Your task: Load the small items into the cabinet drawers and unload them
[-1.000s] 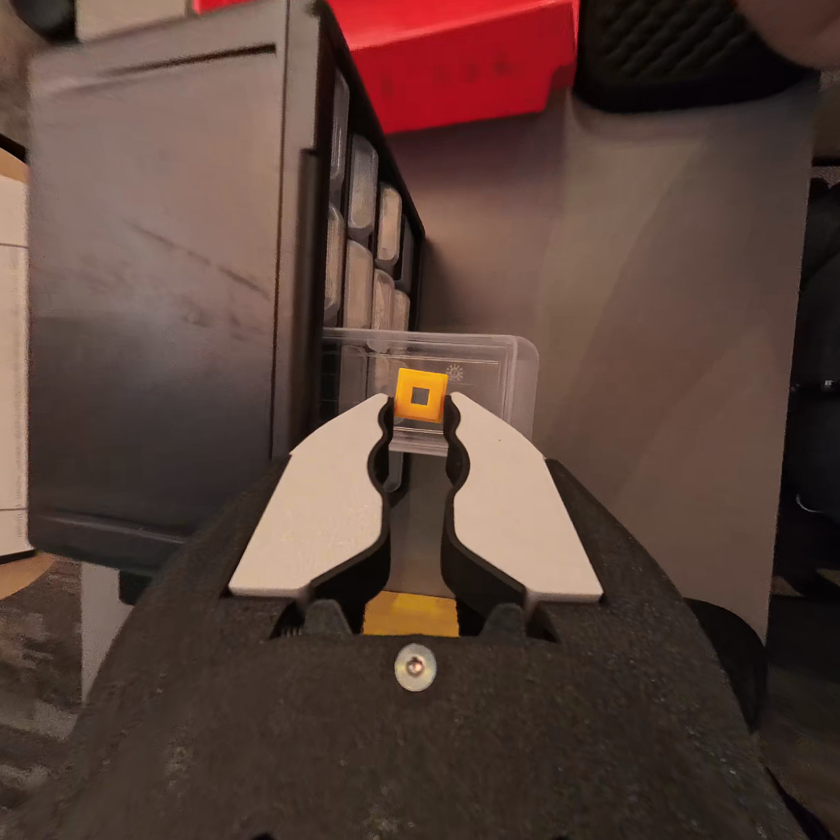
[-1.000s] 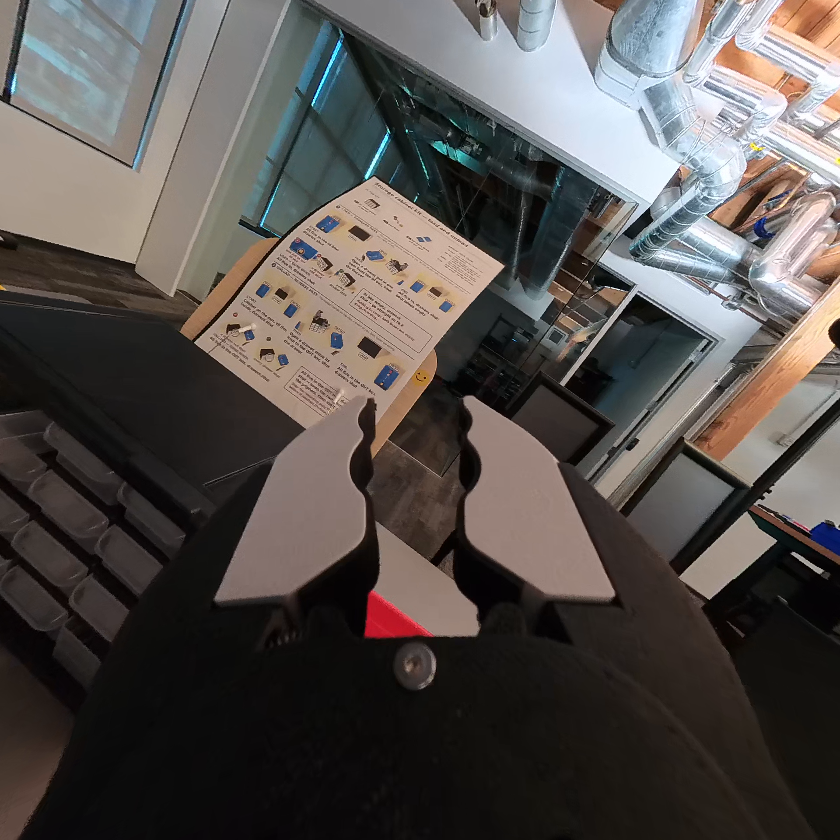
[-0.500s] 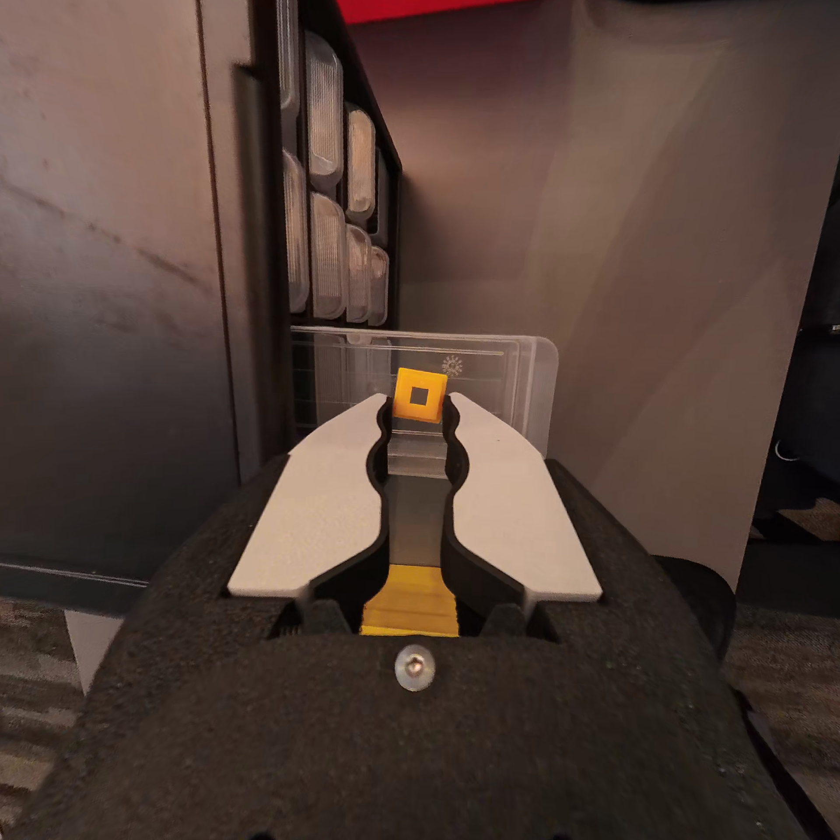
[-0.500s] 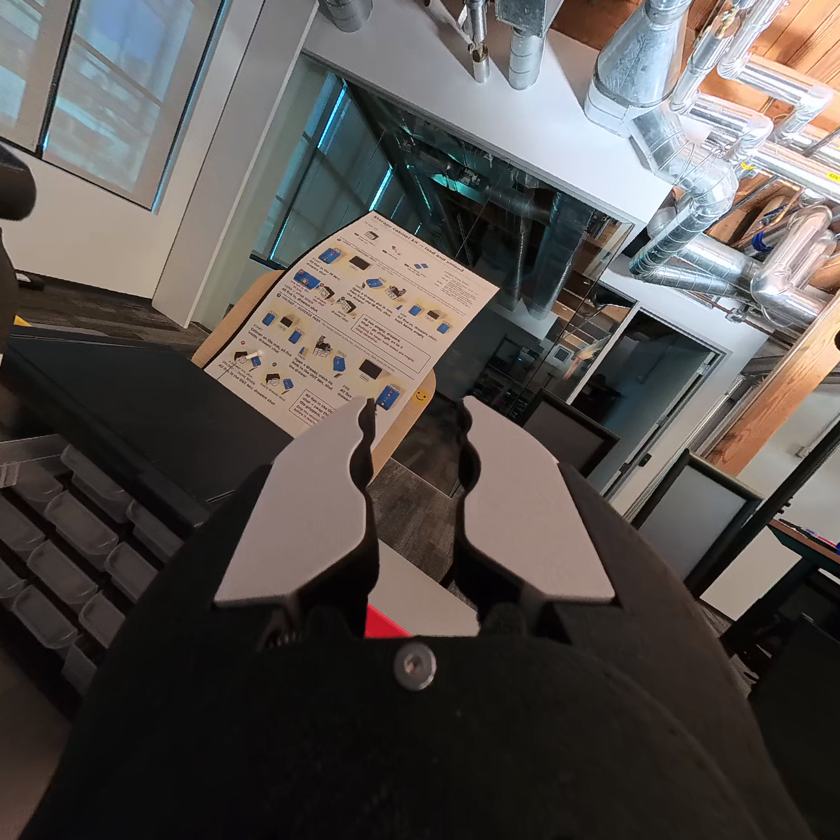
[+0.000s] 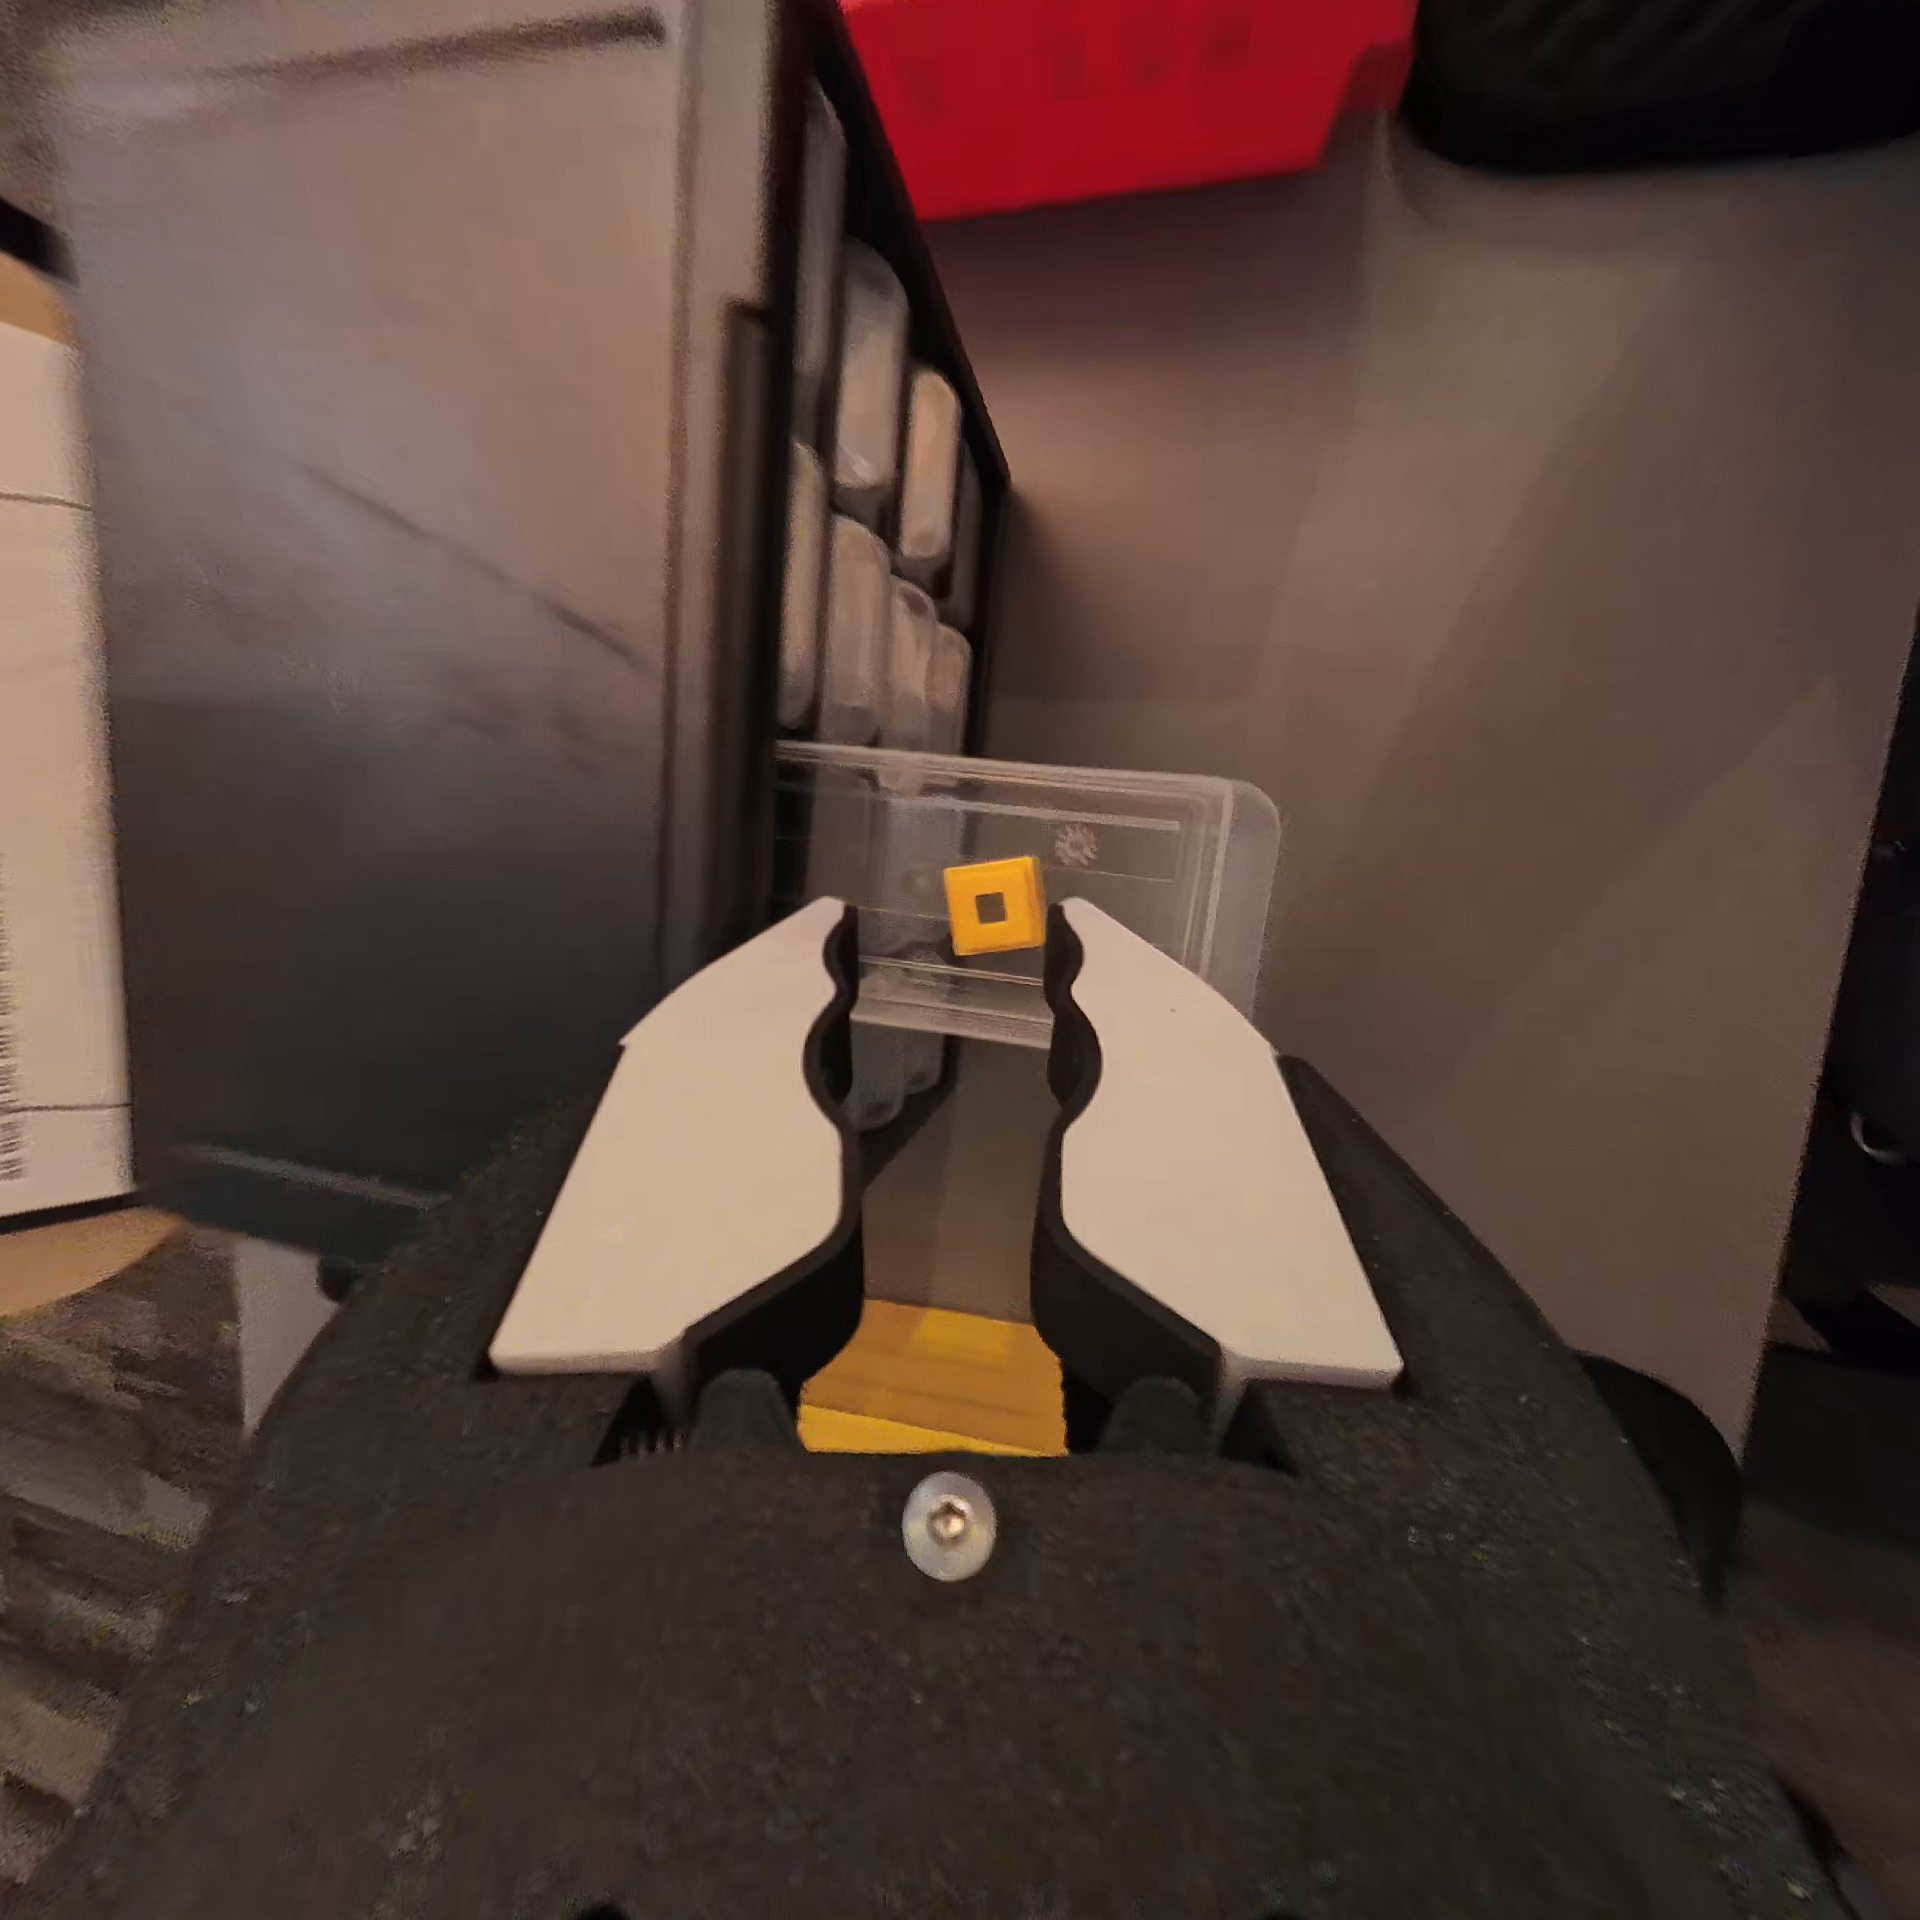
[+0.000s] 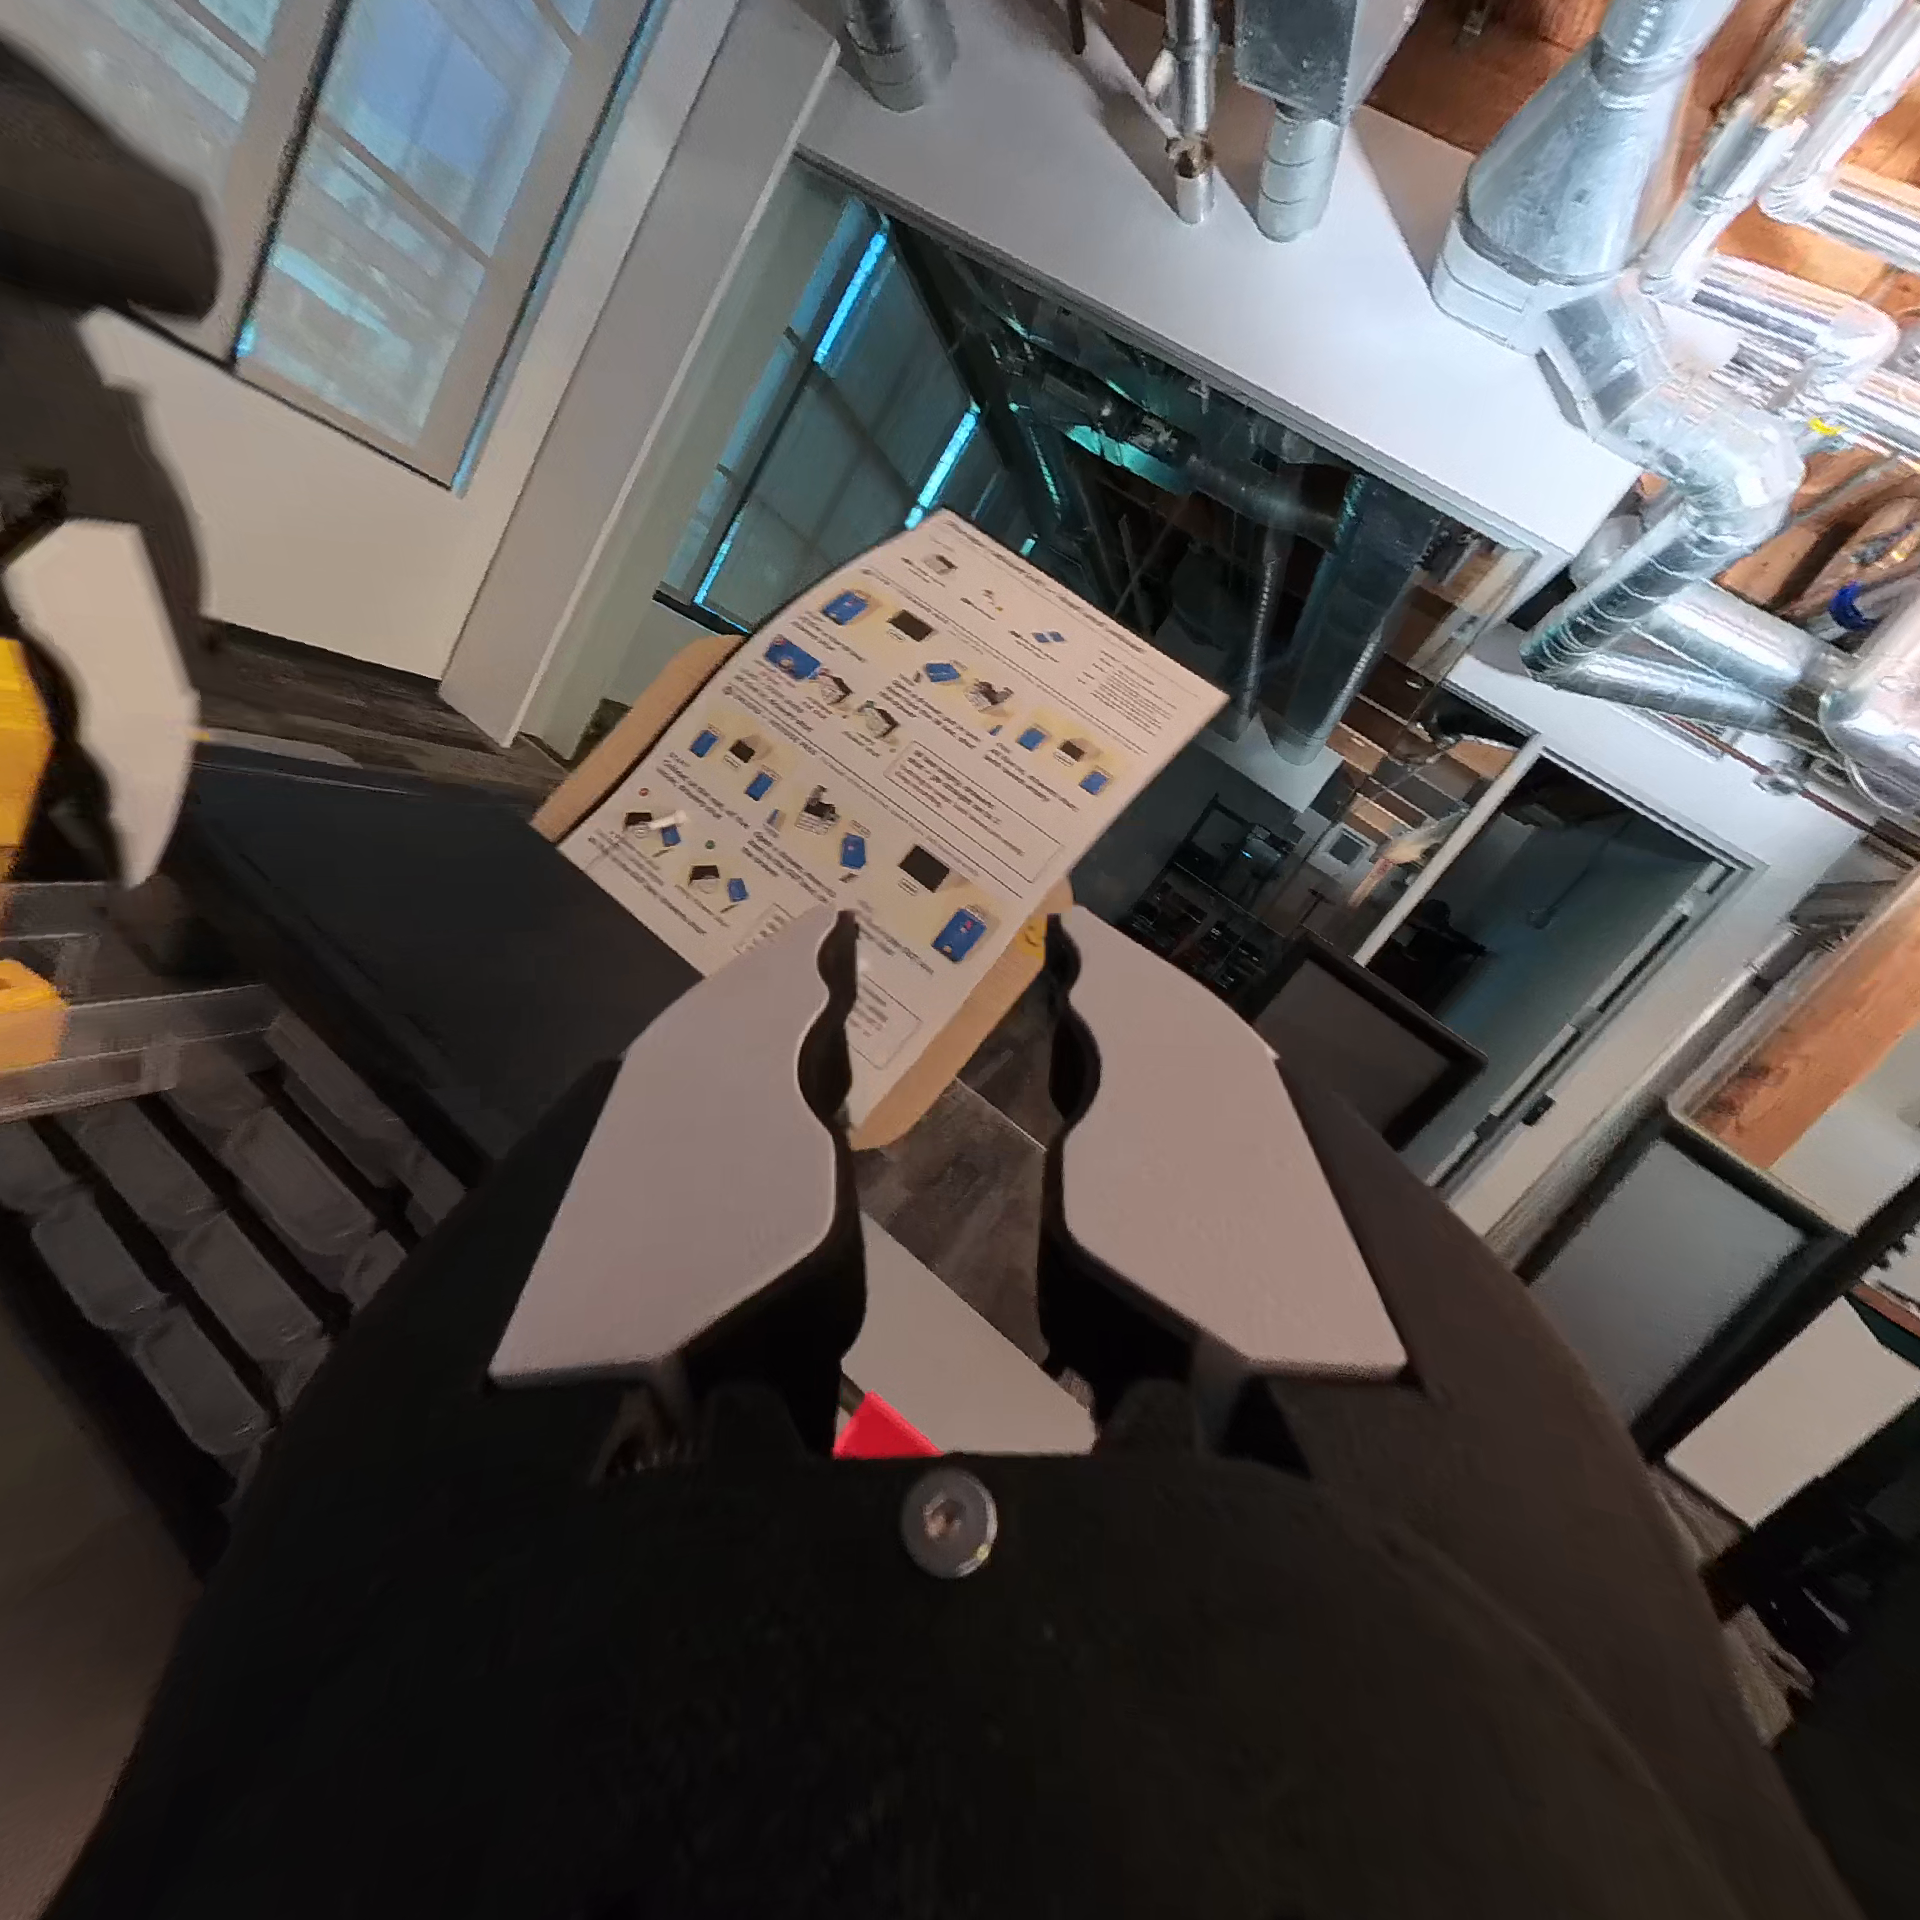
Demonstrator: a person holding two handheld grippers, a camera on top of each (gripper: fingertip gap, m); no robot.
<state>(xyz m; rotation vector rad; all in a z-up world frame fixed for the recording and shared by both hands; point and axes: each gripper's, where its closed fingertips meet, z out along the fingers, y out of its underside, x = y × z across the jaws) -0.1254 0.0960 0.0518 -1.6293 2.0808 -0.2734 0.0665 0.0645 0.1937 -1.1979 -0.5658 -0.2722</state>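
In the left wrist view my left gripper [image 5: 951,920] stands open over a clear drawer [image 5: 1174,894] pulled out of the black cabinet [image 5: 416,623]. A small yellow square piece with a hole [image 5: 992,906] sits loose between the fingertips, close to the right finger, over the drawer. My right gripper [image 6: 951,935] is open and empty, tilted up toward the room. In the right wrist view the left gripper [image 6: 104,675] shows at the left edge above the clear drawer [image 6: 135,1039], with a yellow piece [image 6: 21,1013] at it.
A red bin [image 5: 1122,94] lies beyond the cabinet on the grey table [image 5: 1507,623]. Rows of shut clear drawers [image 6: 208,1195] fill the cabinet front. A printed instruction sheet on cardboard [image 6: 883,810] stands behind. A yellow part [image 5: 935,1382] shows under the left gripper's fingers. Spacing between my two grippers at the tips: around 25 cm. The black cabinet [image 5: 416,623] lies around 10 cm away from my left fingertips.
My left gripper's fingers have spread and let go of the yellow square piece, which now sits loose between them. The right gripper tilted slightly; the left gripper came into its view.
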